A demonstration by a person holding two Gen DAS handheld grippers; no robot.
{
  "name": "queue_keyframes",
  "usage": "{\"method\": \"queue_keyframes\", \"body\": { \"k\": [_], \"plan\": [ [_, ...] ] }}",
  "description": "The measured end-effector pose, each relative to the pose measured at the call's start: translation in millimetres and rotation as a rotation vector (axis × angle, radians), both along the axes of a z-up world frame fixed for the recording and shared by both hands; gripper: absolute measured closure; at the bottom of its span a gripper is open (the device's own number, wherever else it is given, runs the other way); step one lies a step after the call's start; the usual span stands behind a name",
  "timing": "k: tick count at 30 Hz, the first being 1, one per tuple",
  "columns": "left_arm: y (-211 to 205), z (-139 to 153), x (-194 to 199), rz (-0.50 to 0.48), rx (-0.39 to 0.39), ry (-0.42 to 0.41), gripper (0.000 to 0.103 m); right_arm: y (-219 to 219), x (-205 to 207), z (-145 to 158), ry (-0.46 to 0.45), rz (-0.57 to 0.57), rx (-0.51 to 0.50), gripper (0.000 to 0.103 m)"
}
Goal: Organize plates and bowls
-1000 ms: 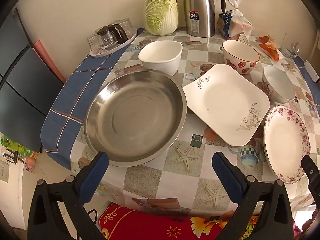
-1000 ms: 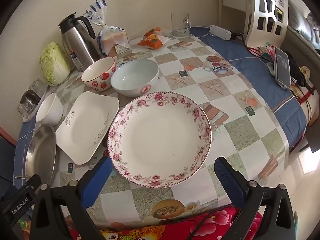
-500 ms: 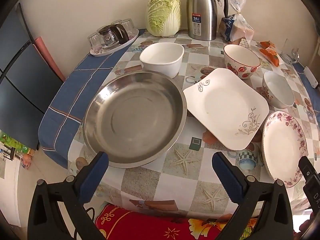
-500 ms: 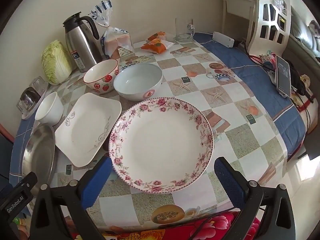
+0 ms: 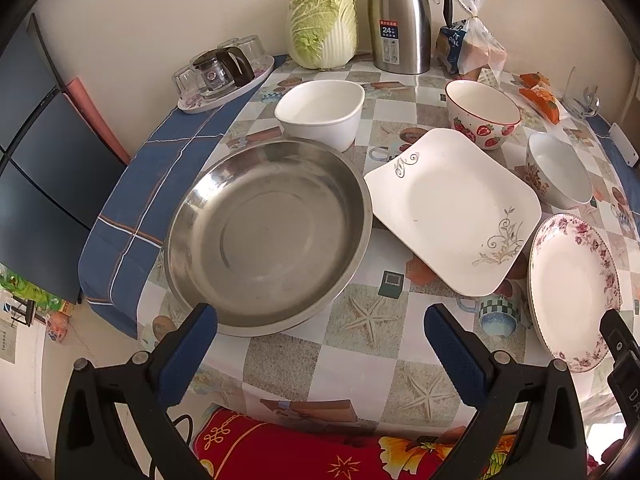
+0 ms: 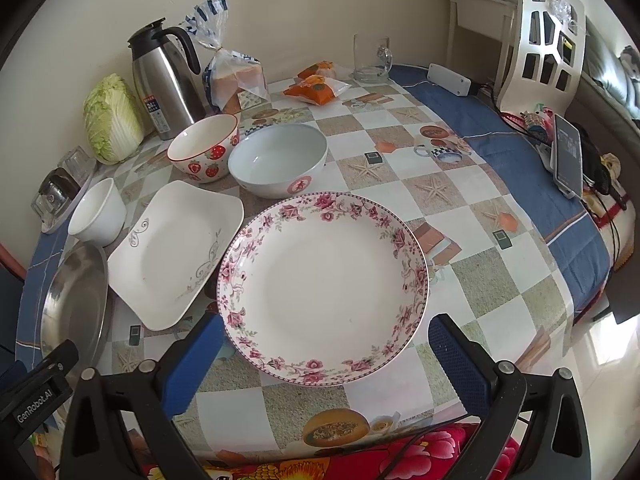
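Steel pan [image 5: 266, 240], square plate [image 5: 452, 210] and floral plate [image 6: 322, 286] lie side by side on the checked surface [image 6: 420, 184], bowls [image 6: 278, 158] behind. Left tool [image 5: 320, 346] and right tool [image 6: 326, 360] hover spread, empty.

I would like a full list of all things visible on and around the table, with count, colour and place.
steel pan: 1, silver, left near edge
square plate: 1, white, beside the pan
flowered plate: 1, white with pink rim, near edge, before the right gripper
white bowl: 1, behind the pan
strawberry bowl: 1, white and red, behind the square plate
pale bowl: 1, behind the flowered plate
cabbage: 1, green, by the wall
flask: 1, steel, by the wall
bread bag: 1, beside the flask
snack packets: orange, far side
glass mug: 1, clear, far side
tray of glasses: 1, far left
phone: 1, right edge
left gripper: open, empty
right gripper: open, empty
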State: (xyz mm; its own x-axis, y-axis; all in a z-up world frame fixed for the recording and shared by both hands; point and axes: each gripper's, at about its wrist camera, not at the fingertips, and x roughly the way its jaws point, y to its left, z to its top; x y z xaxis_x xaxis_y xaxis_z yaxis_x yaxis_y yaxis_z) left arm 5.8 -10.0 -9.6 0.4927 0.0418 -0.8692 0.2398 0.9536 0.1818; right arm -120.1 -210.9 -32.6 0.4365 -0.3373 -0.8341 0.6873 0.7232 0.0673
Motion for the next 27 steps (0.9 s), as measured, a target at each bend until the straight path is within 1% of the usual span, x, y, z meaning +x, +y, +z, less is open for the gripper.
{"method": "queue_keyframes", "body": {
  "k": [27],
  "plan": [
    [-1.1, 0.1, 0.0, 0.007, 0.024, -0.011, 0.0, 1.4, 2.7, -2.8, 0.023, 0.003, -0.007, 0.0]
  ]
}}
